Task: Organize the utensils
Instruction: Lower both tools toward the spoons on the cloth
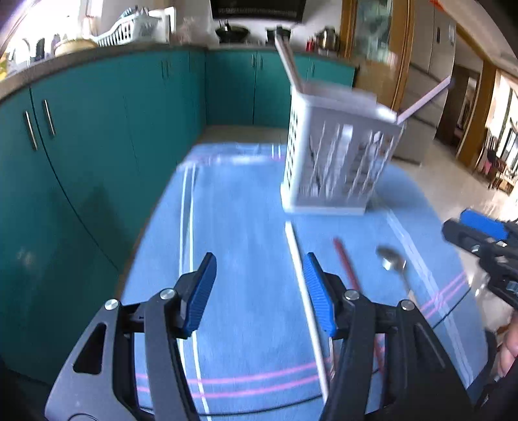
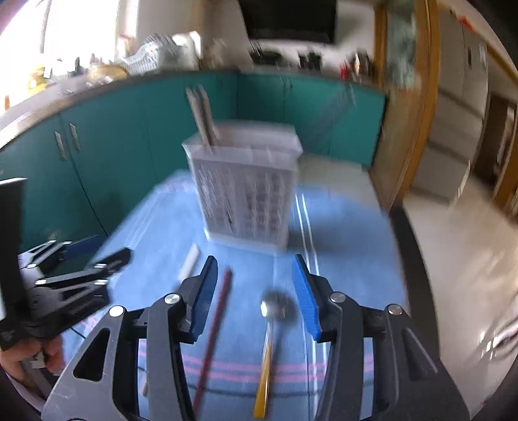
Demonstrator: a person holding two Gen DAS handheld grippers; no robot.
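A white slotted utensil holder [image 1: 336,152] [image 2: 246,191] stands on the blue tablecloth [image 1: 246,259] [image 2: 349,259] with chopsticks [image 2: 202,113] and other utensils sticking out. On the cloth lie a white chopstick [image 1: 306,291] [image 2: 189,262], a dark red chopstick [image 1: 344,262] [image 2: 215,327] and a metal spoon [image 1: 393,260] [image 2: 275,309] with a yellow handle. My left gripper [image 1: 259,278] is open and empty above the cloth, left of the white chopstick. My right gripper [image 2: 254,281] is open and empty, above the red chopstick and the spoon.
Teal cabinets [image 1: 97,129] [image 2: 129,129] under a countertop run along the left and back. A dish rack [image 1: 126,29] and pots stand on the counter. The table edge falls off to a tiled floor [image 2: 453,259] on the right.
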